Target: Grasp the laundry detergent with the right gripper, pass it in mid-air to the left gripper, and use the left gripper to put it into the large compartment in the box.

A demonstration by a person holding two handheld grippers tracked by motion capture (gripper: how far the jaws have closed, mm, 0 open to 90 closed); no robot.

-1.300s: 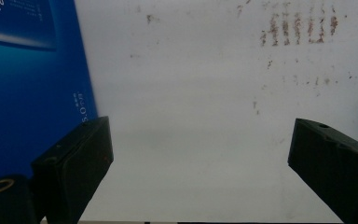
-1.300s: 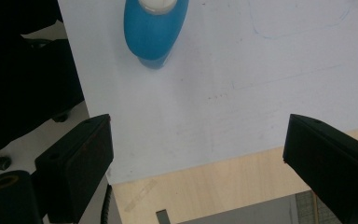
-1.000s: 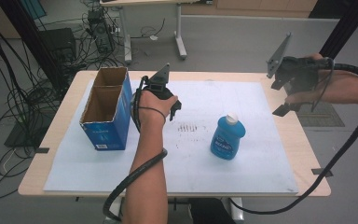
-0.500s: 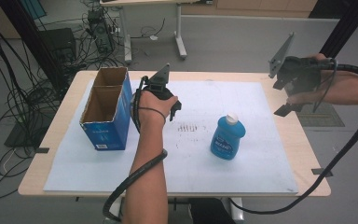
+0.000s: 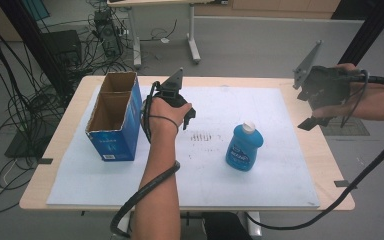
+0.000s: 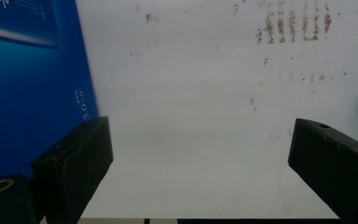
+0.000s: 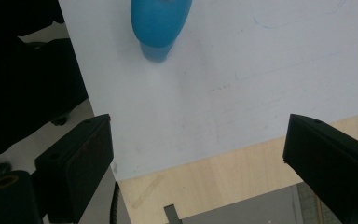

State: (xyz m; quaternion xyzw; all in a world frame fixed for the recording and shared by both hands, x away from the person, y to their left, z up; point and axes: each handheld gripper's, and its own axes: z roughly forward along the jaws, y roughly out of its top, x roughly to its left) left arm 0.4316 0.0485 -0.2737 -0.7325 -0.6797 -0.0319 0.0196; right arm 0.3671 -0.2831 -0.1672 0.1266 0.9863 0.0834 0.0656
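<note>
At the left of the high view a blue box (image 5: pixel 114 120) stands open-topped on the white sheet (image 5: pixel 190 175) that covers the bench (image 5: pixel 45 197). It has two bare compartments, one behind the other. Just to its right, mid-frame, the left tongs (image 5: pixel 187 116) hang low over the sheet. In the left gripper view their jaws stand wide apart with nothing between them, only white sheet and a patch of brown smudges (image 6: pixel 293 23); the box wall sits just beside the left jaw, and whether they touch I cannot tell.

Right of centre stands the bottle (image 5: pixel 244 147), blue with a pale cap, upright on the sheet and well apart from both tongs. It looks like stiff, smooth plastic, likely slippery and, if full, fairly heavy for its size. I would take it across the flatter sides of the body below the shoulder, not by the cap, and squeeze gently so it does not tip.

At the upper right the right tongs (image 5: pixel 307 107) are held up off the bench edge, jaws spread wide and empty. In the right gripper view the bottle sits at the top of the frame.
</note>
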